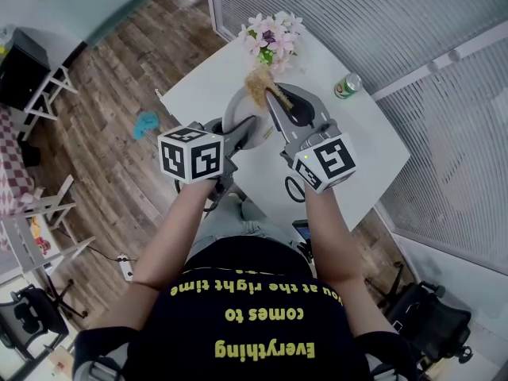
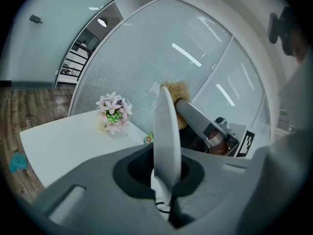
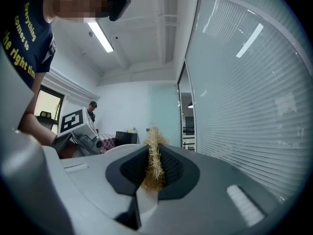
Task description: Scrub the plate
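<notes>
The left gripper (image 1: 236, 137) is clenched on the lower rim of a white plate (image 1: 236, 111), holding it upright on edge above the white table (image 1: 361, 153). In the left gripper view the plate stands as a thin blade between the jaws. The right gripper (image 1: 273, 105) is clamped on a straw-coloured fibre scrubber (image 1: 257, 86), whose tuft sits at the plate's upper rim on the side facing the right gripper, seemingly touching it. A posy of pink flowers (image 1: 274, 36) and a green can (image 1: 347, 86) stand farther back on the table. The scrubbing itself looks to be under way. Next, the scrubber should be drawn down across the plate's face, with the left grip firm enough that the push does not twist the plate.
</notes>
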`<state>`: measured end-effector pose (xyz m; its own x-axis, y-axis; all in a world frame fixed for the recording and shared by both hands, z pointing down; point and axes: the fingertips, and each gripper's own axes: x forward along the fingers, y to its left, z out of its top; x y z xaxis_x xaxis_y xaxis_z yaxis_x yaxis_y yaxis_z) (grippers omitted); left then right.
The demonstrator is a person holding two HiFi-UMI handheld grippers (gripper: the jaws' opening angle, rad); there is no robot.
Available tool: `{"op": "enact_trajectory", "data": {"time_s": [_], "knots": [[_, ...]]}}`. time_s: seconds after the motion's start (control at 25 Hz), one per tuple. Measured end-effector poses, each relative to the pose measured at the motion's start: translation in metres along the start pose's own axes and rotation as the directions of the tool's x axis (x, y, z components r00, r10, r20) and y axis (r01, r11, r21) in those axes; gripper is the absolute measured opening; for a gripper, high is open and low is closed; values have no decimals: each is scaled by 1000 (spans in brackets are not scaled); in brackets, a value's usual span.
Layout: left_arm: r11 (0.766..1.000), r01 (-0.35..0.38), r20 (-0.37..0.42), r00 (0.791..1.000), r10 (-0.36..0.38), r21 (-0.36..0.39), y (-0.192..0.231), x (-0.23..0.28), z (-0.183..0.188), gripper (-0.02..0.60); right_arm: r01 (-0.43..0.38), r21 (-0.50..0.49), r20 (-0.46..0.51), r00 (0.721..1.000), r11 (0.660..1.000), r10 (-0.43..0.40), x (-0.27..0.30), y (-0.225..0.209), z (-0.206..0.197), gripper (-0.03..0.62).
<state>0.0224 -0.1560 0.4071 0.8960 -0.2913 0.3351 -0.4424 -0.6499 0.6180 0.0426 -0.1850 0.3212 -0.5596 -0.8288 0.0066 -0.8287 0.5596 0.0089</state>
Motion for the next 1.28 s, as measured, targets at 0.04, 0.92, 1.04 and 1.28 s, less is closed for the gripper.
{"op": "enact_trajectory", "data": {"time_s": [0.04,0.92,1.04,1.28], "knots": [[1000,0,0,1000,0,-1,0,0,0,11,-10,-5,0,1000,1000,10,1,4,1,35],[1000,-8,3,1000,8,-4,3,-3,1,11,-275,-180,6,960,944,280,13,78,14,35],[1000,-7,3,1000,7,-2,3,-3,1,11,-307,-198,-13,950,931,310,13,85,13,35],[1000,4,9,1000,-4,-9,2,-4,1,11,-332,-211,-34,943,919,332,13,90,8,35]]}}
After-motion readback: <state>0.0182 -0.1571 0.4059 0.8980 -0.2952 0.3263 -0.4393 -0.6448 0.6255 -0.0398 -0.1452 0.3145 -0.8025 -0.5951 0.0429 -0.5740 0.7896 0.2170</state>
